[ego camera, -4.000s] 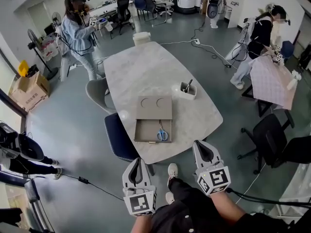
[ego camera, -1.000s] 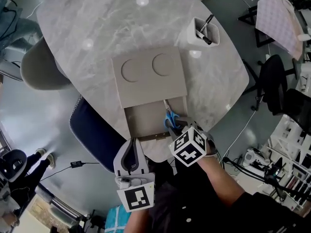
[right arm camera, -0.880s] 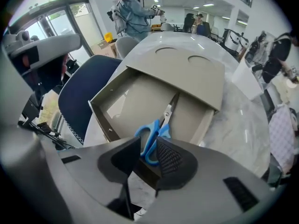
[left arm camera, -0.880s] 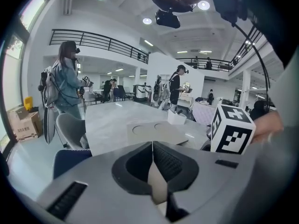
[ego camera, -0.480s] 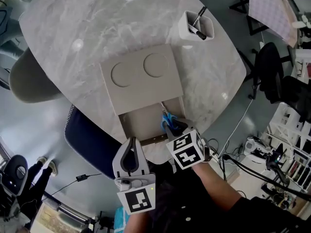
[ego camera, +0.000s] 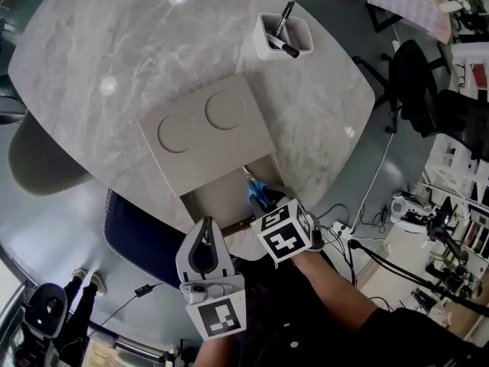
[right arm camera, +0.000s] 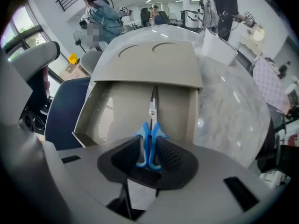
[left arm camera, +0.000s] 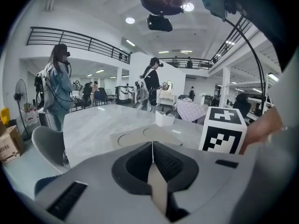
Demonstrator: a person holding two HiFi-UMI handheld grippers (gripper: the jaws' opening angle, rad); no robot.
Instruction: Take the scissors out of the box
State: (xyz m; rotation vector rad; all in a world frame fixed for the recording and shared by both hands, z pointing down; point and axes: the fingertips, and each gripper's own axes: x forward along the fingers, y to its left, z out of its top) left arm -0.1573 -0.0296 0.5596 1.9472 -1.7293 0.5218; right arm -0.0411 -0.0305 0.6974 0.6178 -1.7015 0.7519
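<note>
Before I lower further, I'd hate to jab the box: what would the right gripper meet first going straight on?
The scissors: the right gripper points down into the box, its jaws opening with the blue handles between them. Past those, likely the box floor.

The person I'm steering, as dressed

I see a black long-sleeved top (ego camera: 294, 336) with small pale round studs (ego camera: 290, 324) down its front; the right sleeve (ego camera: 390, 331) is black too and ends short of the right hand (ego camera: 315, 252).
</note>
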